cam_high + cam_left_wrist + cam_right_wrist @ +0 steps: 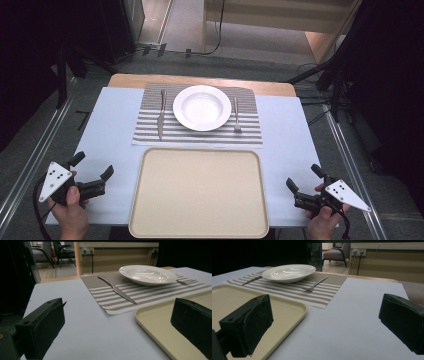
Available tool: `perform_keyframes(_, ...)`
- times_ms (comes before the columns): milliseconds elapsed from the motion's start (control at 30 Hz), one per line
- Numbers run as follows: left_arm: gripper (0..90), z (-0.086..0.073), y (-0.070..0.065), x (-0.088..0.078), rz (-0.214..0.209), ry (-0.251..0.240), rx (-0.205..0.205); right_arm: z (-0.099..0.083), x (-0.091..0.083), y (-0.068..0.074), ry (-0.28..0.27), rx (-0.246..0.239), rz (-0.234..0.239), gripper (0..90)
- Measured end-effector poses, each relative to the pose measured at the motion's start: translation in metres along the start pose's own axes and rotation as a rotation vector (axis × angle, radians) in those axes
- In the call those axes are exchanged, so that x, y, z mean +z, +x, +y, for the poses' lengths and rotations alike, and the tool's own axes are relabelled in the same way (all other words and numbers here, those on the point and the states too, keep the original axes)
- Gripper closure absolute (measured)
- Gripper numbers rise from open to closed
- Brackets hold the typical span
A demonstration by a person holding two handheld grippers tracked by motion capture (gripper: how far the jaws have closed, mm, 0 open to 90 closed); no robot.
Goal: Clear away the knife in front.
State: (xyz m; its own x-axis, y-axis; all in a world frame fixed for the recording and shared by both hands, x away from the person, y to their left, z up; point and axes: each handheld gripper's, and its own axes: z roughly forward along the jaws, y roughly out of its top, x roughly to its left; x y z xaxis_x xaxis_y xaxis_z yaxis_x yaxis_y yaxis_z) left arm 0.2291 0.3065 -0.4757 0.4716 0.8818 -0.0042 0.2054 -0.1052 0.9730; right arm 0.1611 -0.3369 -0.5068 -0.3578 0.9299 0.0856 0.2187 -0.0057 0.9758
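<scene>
Beige plastic is what sits nearest me: the tray [199, 192] is lying empty at the near edge of the pale table [110, 125], between my two tools. I am holding the left gripper [94, 172] just left of the tray with its jaws standing wide, nothing between them, and in the left gripper view one jaw is hanging over the bare tabletop while the other is overlapping the tray's rim. I am holding the right gripper [305, 185] just right of the tray, its jaws equally wide and empty. Beyond the tray, the striped placemat [150, 132] is lying flat, its near edge close to the tray's far rim. On it the white plate [202, 107] is sitting in the middle, with the knife [161, 114] lying to its left and the fork [236, 115] to its right, both apart from the plate.
</scene>
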Motion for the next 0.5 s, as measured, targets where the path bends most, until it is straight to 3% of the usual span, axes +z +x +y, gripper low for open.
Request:
perform_keyframes(167,0.0,0.012,-0.01,0.006,0.005,0.024,0.046,0.001,0.001,0.0,0.004,0.003,-0.004,0.0)
perform_keyframes(267,0.0,0.02,-0.013,0.009,0.006,0.03,0.053,0.002,0.001,0.001,0.003,-0.003,0.004,0.0)
perform_keyframes(500,0.0,0.031,-0.018,0.028,-0.026,0.041,0.007,0.004,-0.001,0.003,0.006,-0.006,-0.01,0.0)
